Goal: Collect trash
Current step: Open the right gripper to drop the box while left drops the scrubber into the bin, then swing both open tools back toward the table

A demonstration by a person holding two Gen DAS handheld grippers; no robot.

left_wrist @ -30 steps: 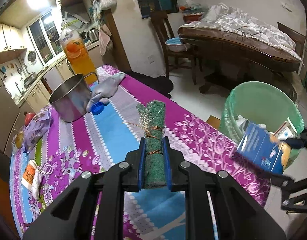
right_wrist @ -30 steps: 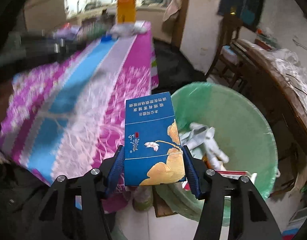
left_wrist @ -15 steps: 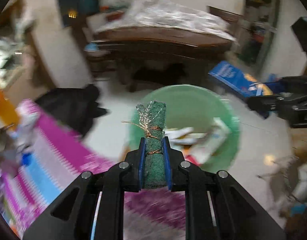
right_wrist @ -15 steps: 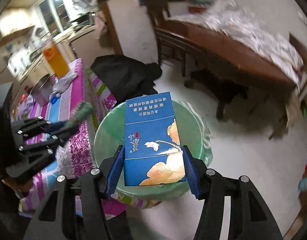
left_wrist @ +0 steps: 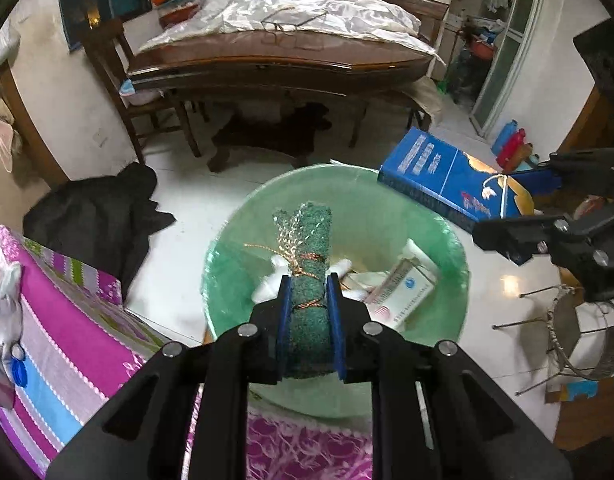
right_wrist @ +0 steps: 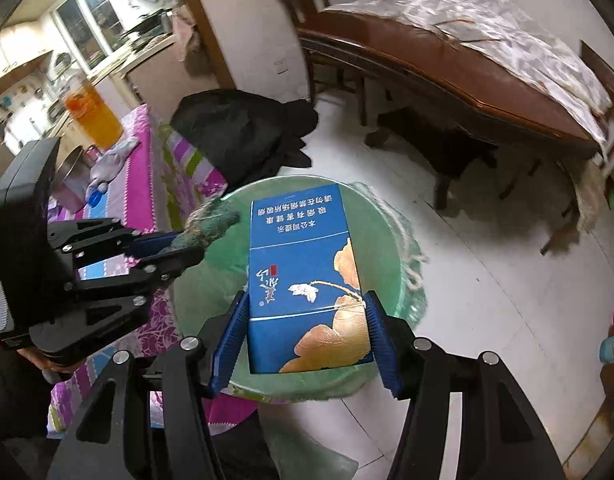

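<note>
A green-lined trash bin [left_wrist: 387, 216] stands on the floor beside the table, with a white carton [left_wrist: 403, 292] and other scraps inside. My left gripper [left_wrist: 308, 284] hangs over the bin. Its jaws are opening, and the green scrub roll [left_wrist: 307, 236] tied with copper wire still sits upright between the pads. From the right, my right gripper [left_wrist: 499, 206] holds a blue box [left_wrist: 439, 176] over the bin's far rim. In the right wrist view the blue box [right_wrist: 303, 248] fills the right gripper [right_wrist: 307, 300], whose jaws are easing open. The left gripper [right_wrist: 187, 246] and green scrub roll [right_wrist: 215, 220] show at left above the bin [right_wrist: 391, 248].
The table with the purple striped cloth [left_wrist: 67, 320] borders the bin at the left. On it stand an orange drink bottle [right_wrist: 93, 116] and a steel pot [right_wrist: 69, 168]. Black clothing [left_wrist: 95, 216], a large wooden table [left_wrist: 287, 60] and a wire stool [left_wrist: 579, 328] ring the floor.
Both grippers swung off the tabletop to above the bin, carrying the roll and the box. The left jaws stand a little wider around the roll than before.
</note>
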